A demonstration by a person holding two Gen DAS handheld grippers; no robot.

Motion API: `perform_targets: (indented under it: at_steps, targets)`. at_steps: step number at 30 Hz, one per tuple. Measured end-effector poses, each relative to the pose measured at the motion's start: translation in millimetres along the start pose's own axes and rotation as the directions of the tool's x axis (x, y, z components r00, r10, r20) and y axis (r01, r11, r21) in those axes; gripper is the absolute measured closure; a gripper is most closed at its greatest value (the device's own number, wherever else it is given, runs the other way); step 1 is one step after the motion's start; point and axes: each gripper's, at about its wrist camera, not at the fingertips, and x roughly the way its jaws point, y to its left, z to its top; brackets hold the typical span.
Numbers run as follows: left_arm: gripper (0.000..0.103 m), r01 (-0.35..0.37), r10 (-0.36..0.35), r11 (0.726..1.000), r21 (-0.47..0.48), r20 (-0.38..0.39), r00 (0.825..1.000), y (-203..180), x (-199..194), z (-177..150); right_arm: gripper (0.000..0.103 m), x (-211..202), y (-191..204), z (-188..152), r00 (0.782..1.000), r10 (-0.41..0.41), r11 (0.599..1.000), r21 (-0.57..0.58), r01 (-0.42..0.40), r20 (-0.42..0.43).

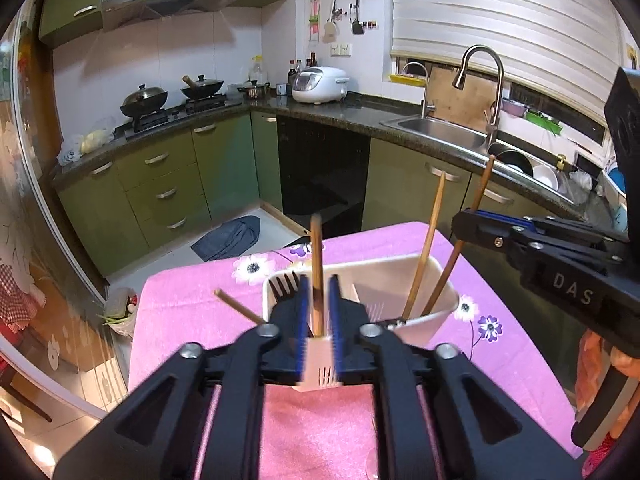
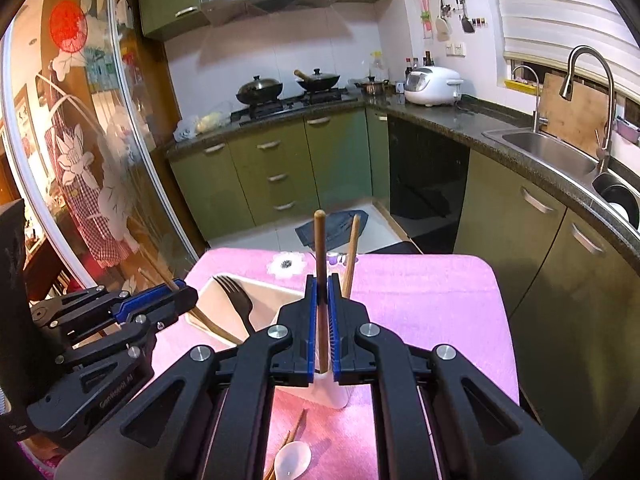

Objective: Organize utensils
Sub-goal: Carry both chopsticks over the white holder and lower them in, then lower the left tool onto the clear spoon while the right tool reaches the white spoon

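A white utensil holder [image 1: 372,280] stands on the pink flowered tablecloth [image 1: 192,304]. It holds a black fork [image 1: 285,286] and wooden chopsticks. My left gripper [image 1: 319,312] is open around one upright chopstick [image 1: 317,264] over the holder's near compartment; the pads stand clear of it. My right gripper [image 2: 322,312] is shut on another chopstick [image 2: 320,264] whose lower end is in the holder [image 2: 256,300]. It shows in the left wrist view [image 1: 476,228] too. A further chopstick [image 2: 351,256] leans in the holder behind it.
A white spoon [image 2: 292,460] and loose chopsticks [image 2: 294,436] lie on the cloth near the front edge. One chopstick [image 1: 238,306] sticks out left of the holder. Green cabinets, stove, sink and a floor rag [image 1: 228,236] lie beyond the table.
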Motion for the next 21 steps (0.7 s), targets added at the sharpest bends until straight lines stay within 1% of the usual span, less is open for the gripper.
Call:
perform_targets:
  at_steps: [1,2,4,5,6,8,9,10,11,12,14,15,16,17,19,21]
  targets:
    - [0.083,0.0,0.0,1.0,-0.001,-0.001,1.0,0.1,0.7,-1.4,0.096,2.1,0.8,-2.0,1.0,0.002,1.0,-0.001,-0.002,-0.003]
    - [0.083,-0.003,0.003,1.0,0.001,-0.001,1.0,-0.2,1.0,-3.0,0.094,2.5,2.2,-3.8,1.0,0.003,1.0,-0.003,-0.003,-0.002]
    - [0.081,-0.007,0.007,1.0,0.003,0.002,1.0,-1.2,-0.4,-5.2,0.075,-0.3,4.6,-5.4,1.0,0.006,1.0,-0.006,-0.006,0.006]
    - [0.077,-0.007,0.007,1.0,-0.001,0.003,1.0,-1.1,-2.8,-7.2,0.071,-3.5,5.8,-6.5,1.0,0.007,1.0,-0.006,-0.007,0.015]
    - [0.075,-0.005,0.005,1.0,-0.005,0.004,1.0,-1.4,-5.4,-8.1,0.068,-6.8,6.2,-6.6,1.0,0.008,1.0,-0.008,-0.008,0.018]
    - [0.073,-0.002,0.002,1.0,-0.012,-0.002,1.0,-2.4,-11.7,-11.5,0.068,-18.3,6.7,-9.7,0.999,0.018,1.0,-0.004,-0.018,0.034]
    - [0.072,-0.001,0.001,1.0,-0.01,-0.013,1.0,-3.7,-16.5,-17.0,0.065,-25.5,6.2,-12.1,0.999,0.021,1.0,-0.004,-0.021,0.041]
    - [0.068,0.002,-0.002,1.0,-0.007,-0.023,1.0,-5.8,-20.1,-22.9,0.058,-34.3,5.4,-16.3,0.998,0.023,1.0,-0.005,-0.023,0.05]
    - [0.066,0.003,-0.003,1.0,-0.001,-0.037,0.999,-8.2,-23.3,-31.0,0.056,-42.4,5.9,-24.6,0.998,0.02,1.0,-0.007,-0.02,0.054]
    - [0.065,0.004,-0.003,1.0,0.01,-0.054,0.999,-11.5,-25.2,-38.8,0.054,-47.8,6.4,-33.5,0.999,0.016,1.0,-0.014,-0.015,0.047]
    - [0.065,0.026,-0.022,0.999,0.029,-0.101,0.995,-17.5,-25.5,-58.5,0.054,-49.8,8.3,-57.3,1.0,0.011,0.999,-0.032,-0.011,-0.002]
    - [0.065,0.044,-0.041,0.999,0.021,-0.138,0.99,-20.2,-23.6,-74.0,0.054,-47.9,9.2,-67.9,0.999,0.012,0.999,-0.038,-0.013,-0.03]
    - [0.065,0.055,-0.052,0.998,0.014,-0.161,0.986,-21.9,-21.7,-83.7,0.054,-40.6,9.4,-84.9,0.997,0.014,0.999,-0.041,-0.017,-0.079]
    - [0.065,0.076,-0.074,0.997,0.002,-0.199,0.977,-25.0,-17.9,-100.4,0.054,-30.7,9.9,-102.7,0.991,0.018,0.999,-0.043,-0.023,-0.129]
    - [0.065,0.098,-0.1,0.995,-0.023,-0.235,0.967,-29.5,-12.9,-123.2,0.054,-10.2,9.8,-133.6,0.976,0.015,0.998,-0.052,-0.027,-0.216]
    - [0.065,0.1,-0.108,0.994,-0.045,-0.262,0.959,-33.2,-8.0,-146.0,0.054,14.0,6.5,-163.5,0.952,0.028,0.998,-0.039,-0.042,-0.304]
